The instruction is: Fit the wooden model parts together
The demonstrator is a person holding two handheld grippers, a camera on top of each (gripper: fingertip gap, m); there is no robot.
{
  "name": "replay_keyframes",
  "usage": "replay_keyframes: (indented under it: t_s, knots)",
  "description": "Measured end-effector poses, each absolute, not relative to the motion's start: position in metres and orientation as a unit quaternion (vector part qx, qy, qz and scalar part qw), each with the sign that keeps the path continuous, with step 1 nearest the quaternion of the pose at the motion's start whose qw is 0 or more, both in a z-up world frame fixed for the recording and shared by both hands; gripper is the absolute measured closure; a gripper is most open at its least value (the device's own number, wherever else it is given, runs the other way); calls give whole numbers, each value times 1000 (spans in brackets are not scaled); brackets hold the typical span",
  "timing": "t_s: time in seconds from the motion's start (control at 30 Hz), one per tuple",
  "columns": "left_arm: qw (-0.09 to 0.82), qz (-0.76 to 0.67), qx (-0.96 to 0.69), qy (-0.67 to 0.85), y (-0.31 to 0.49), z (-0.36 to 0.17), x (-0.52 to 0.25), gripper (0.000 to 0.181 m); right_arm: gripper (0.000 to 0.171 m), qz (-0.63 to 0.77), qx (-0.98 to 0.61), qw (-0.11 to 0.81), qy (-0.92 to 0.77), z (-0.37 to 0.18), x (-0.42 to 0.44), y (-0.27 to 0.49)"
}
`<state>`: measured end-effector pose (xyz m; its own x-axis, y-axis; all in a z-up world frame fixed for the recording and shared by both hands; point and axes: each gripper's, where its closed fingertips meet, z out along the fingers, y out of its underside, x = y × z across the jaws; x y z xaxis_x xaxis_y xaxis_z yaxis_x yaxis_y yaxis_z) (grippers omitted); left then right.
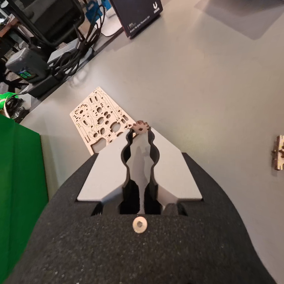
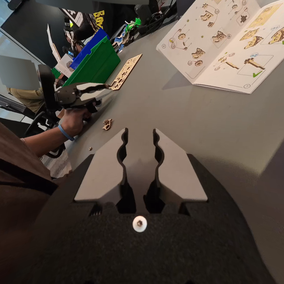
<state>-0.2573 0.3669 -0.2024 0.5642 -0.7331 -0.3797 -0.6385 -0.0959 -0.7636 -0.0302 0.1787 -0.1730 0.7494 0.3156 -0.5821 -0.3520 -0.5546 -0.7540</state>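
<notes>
My left gripper (image 1: 140, 128) is shut on a small wooden gear (image 1: 141, 126), held at the fingertips above the grey table. Just behind it lies the flat wooden parts sheet (image 1: 98, 118) with many cut-outs. A part-built wooden assembly (image 1: 279, 154) lies at the right edge of the left wrist view. In the right wrist view my right gripper (image 2: 140, 130) is open and empty over the table. The left gripper (image 2: 106, 86) shows at the left, held by a hand, its tips by the parts sheet (image 2: 126, 71). A small wooden gear piece (image 2: 107, 124) lies ahead-left of my right fingers.
An open instruction booklet (image 2: 227, 50) lies at the far right. Green (image 2: 95, 66) and blue bins stand at the left table edge; the green bin (image 1: 18, 176) is close on the left. A dark box (image 1: 138, 16), cables and equipment sit at the back. A tiny wooden ring (image 2: 90, 148) lies near the front edge. Some 30 cm of space lies between my two pairs of fingers. The small wooden gear piece (image 2: 107, 124) is about 12 cm from my left fingertips.
</notes>
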Motion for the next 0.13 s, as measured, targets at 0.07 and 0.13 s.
replay_keyframes:
  t_s: [0.07, 0.13]
  knots:
    - [476, -38, -740, 473, 367, -207, -257, 164, 139, 359, -808, 466, 22, -175, -29, 178]
    - [470, -30, -742, 478, 367, -210, -256, 164, 139, 365, -809, 460, 26, -177, -29, 177]
